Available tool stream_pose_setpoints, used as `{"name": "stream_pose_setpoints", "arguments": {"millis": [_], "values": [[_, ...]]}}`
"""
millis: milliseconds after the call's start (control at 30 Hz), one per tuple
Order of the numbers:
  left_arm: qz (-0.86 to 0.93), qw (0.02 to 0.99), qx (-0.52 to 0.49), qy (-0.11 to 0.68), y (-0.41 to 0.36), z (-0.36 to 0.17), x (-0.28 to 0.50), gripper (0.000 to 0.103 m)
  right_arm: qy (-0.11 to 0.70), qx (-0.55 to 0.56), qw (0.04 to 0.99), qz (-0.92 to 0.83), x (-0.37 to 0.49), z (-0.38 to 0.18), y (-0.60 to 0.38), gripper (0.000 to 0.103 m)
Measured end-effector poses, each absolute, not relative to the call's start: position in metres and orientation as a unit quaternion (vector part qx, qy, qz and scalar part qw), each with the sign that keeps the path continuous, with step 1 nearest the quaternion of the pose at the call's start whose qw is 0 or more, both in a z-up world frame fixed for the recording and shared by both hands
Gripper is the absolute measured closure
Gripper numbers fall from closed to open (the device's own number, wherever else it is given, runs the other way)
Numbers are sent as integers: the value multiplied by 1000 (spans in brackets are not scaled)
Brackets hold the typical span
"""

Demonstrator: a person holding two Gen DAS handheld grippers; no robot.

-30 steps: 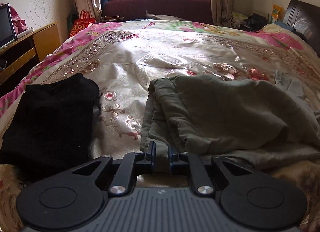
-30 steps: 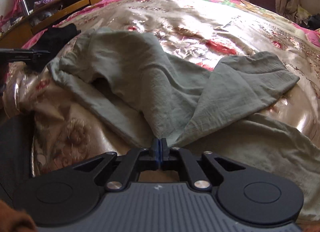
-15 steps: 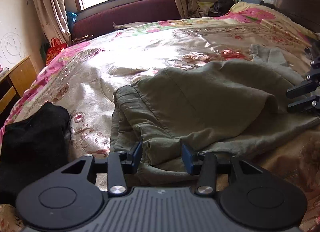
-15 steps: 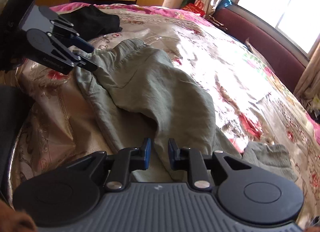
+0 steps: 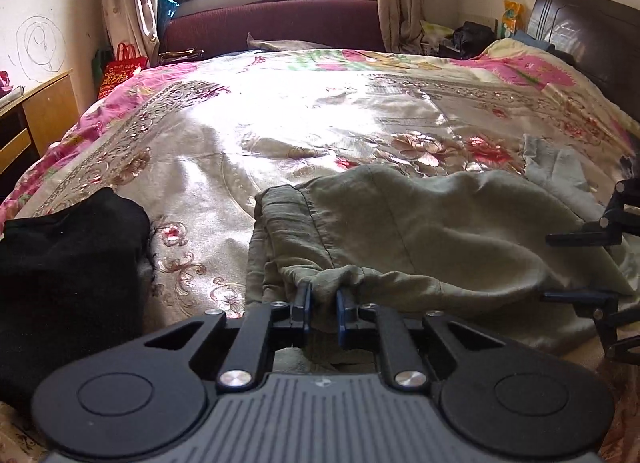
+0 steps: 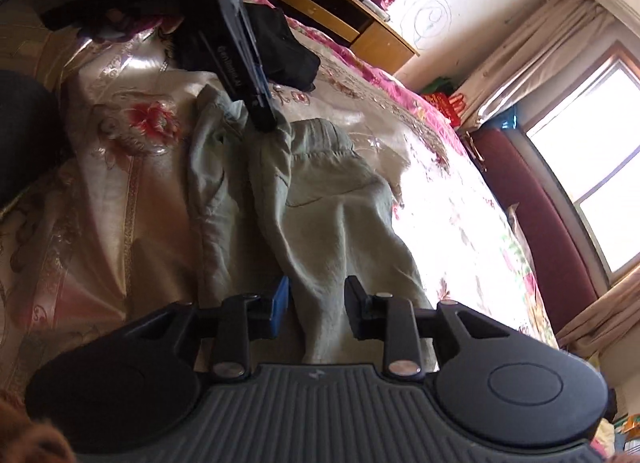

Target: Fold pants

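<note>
Grey-green pants [image 5: 420,231] lie crumpled on a floral bedspread [image 5: 320,123], waistband toward the left. My left gripper [image 5: 322,309] has its jaws closed on a bunched fold of the pants near the waistband. It also shows in the right wrist view [image 6: 262,119], tip on the cloth. My right gripper [image 6: 316,303] is open, jaws either side of a pant leg [image 6: 332,231]. Its fingers [image 5: 580,239] enter at the right edge of the left wrist view.
A folded black garment [image 5: 68,263] lies on the bed to the left of the pants. A wooden desk [image 5: 36,119] stands left of the bed. A maroon sofa [image 5: 272,27] and a window are beyond it, a dark headboard [image 5: 592,35] at right.
My left gripper opened, then closed on a fold near the waistband. My right gripper let go of the cloth, opened wide and swung round toward the pant leg.
</note>
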State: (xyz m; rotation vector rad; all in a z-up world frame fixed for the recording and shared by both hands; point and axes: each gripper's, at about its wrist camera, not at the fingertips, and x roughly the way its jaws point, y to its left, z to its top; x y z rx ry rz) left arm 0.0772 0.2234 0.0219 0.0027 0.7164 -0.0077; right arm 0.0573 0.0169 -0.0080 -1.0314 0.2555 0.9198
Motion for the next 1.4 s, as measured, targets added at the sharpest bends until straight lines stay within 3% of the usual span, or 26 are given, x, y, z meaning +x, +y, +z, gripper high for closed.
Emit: {"name": "stream_pose_setpoints", "arguments": {"millis": [33, 167, 233, 300, 467, 767, 833, 867, 1167, 1400], "values": [[-4, 937, -1, 349, 225, 24, 76, 75, 112, -480, 758, 427, 54, -10, 18, 63], [-5, 938, -4, 346, 229, 30, 74, 76, 109, -484, 751, 436, 53, -24, 35, 62], [-3, 940, -4, 342, 232, 33, 71, 76, 137, -475, 758, 425, 62, -30, 49, 73], [1, 940, -9, 340, 237, 35, 68, 77, 191, -447, 766, 421, 76, -30, 61, 98], [16, 942, -9, 336, 248, 35, 53, 78, 194, -387, 778, 456, 59, 6, 60, 99], [56, 922, 35, 382, 247, 1, 44, 73, 202, -418, 762, 451, 39, -22, 68, 88], [67, 922, 45, 379, 250, 8, 39, 73, 208, -390, 771, 459, 41, -10, 59, 71], [73, 922, 46, 378, 252, 10, 37, 73, 213, -374, 776, 461, 42, -3, 53, 67], [45, 938, 50, 340, 215, 37, 30, 73, 281, -258, 852, 360, 78, 29, -32, 66], [-115, 936, 23, 332, 102, 23, 76, 73, 321, -178, 915, 165, 176, 29, -114, 66]]}}
